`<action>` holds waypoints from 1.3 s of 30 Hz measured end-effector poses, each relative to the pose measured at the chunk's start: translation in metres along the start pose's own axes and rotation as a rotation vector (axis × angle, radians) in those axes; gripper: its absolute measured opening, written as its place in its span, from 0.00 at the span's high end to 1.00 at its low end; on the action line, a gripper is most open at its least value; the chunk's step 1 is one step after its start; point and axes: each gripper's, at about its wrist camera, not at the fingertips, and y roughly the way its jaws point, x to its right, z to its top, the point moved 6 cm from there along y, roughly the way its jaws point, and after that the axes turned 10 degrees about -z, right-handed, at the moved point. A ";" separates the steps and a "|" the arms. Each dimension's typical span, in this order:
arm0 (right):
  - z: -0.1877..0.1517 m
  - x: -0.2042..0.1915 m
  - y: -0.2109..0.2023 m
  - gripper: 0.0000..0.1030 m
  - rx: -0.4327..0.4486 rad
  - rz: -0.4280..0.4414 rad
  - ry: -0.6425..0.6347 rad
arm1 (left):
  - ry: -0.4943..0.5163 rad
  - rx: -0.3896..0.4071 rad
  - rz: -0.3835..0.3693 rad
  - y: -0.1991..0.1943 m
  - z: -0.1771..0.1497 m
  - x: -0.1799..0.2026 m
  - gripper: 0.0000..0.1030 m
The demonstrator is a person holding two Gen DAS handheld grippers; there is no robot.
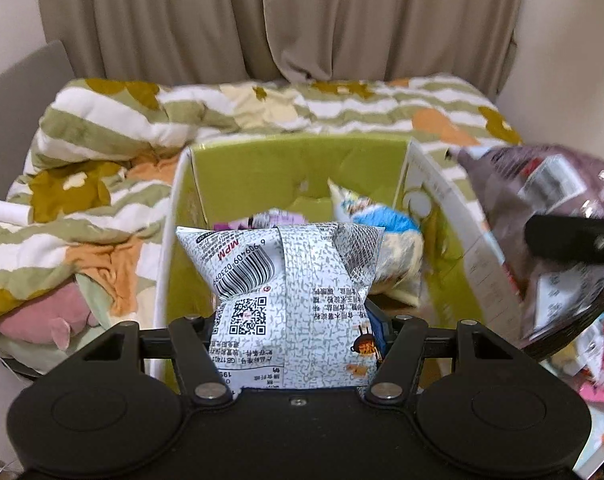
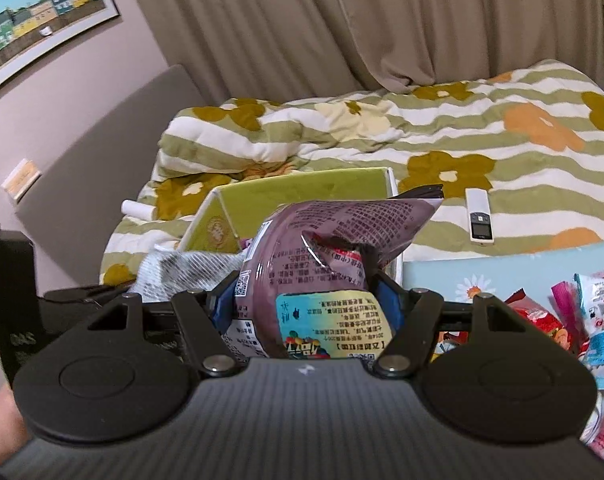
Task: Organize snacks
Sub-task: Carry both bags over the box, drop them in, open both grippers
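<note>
My left gripper (image 1: 298, 320) is shut on a grey-white speckled snack bag (image 1: 290, 280) with a barcode, held over the near edge of a green-lined cardboard box (image 1: 262, 168). Inside the box lie a blue-and-white packet (image 1: 381, 220) and a purple packet (image 1: 262, 218). My right gripper (image 2: 307, 300) is shut on a puffy purple snack bag (image 2: 321, 248), just right of the box (image 2: 302, 188). That purple bag (image 1: 557, 216) and a right finger (image 1: 569, 240) show blurred at the right of the left wrist view. The grey bag (image 2: 170, 272) shows left of the purple one.
The box sits on a bed with a striped flowered duvet (image 1: 122, 128). A pile of loose snack packets (image 2: 581, 320) lies on a light blue sheet (image 2: 461, 276) to the right. A white remote (image 2: 479, 216) rests on the duvet. A pink plush toy (image 1: 42, 320) lies at left.
</note>
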 end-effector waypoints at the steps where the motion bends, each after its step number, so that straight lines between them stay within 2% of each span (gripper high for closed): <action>1: 0.000 -0.001 0.003 0.19 -0.005 -0.005 0.003 | 0.000 -0.012 0.002 0.003 -0.001 -0.001 0.30; 2: -0.001 -0.002 0.005 0.19 -0.011 -0.009 0.004 | -0.002 -0.032 0.013 0.006 -0.004 -0.003 0.18; 4: -0.001 -0.003 0.009 0.19 -0.024 -0.014 0.000 | -0.010 -0.045 0.045 0.006 -0.005 -0.008 0.05; 9: -0.003 -0.010 0.017 0.19 -0.039 -0.002 -0.027 | -0.016 -0.012 0.058 -0.014 -0.010 -0.015 0.05; 17: -0.014 -0.026 0.033 0.19 -0.101 0.056 -0.076 | -0.105 0.058 0.100 -0.051 -0.017 -0.022 0.05; 23: -0.020 -0.040 0.047 0.18 -0.103 0.074 -0.132 | -0.146 0.110 0.125 -0.070 -0.022 -0.024 0.05; 25: -0.021 -0.039 0.050 0.16 -0.091 0.070 -0.131 | -0.154 0.124 0.130 -0.073 -0.024 -0.023 0.05; 27: -0.022 -0.037 0.052 0.02 -0.081 0.068 -0.120 | -0.161 0.128 0.133 -0.074 -0.026 -0.024 0.05; 28: -0.023 -0.035 0.052 0.00 -0.073 0.073 -0.110 | -0.163 0.128 0.132 -0.074 -0.026 -0.024 0.05; 35: -0.020 -0.028 0.042 0.00 -0.004 0.067 -0.116 | -0.171 0.135 0.124 -0.073 -0.029 -0.023 0.05; 39: -0.020 -0.026 0.041 0.00 -0.008 0.047 -0.125 | -0.156 0.128 0.123 -0.072 -0.026 -0.021 0.05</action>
